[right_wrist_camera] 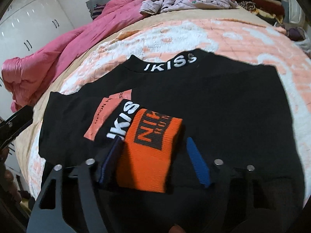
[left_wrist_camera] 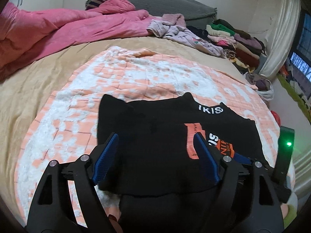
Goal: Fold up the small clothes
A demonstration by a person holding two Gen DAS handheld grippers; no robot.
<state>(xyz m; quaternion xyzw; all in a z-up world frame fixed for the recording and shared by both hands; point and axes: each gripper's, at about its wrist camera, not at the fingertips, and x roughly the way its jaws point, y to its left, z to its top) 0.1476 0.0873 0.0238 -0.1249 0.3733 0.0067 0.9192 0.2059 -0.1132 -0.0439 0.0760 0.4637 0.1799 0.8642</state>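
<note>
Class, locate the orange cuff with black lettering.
In the right wrist view the orange cuff lies low and centre on the black top, between the right gripper's open fingers.

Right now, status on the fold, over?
Left hand-held gripper open over black top. Right hand-held gripper open, orange cuff between fingers, not pinched. Nothing blocking on the blanket.

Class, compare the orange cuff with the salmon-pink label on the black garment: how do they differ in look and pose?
The orange cuff is bright orange ribbed knit; the salmon-pink label is paler, flat and smooth. The cuff carries bold black block lettering; the label's print is thin and small. The cuff sits between the right tongs; the label lies left of them, clear. Both lie on the black garment and carry lettering.
</note>
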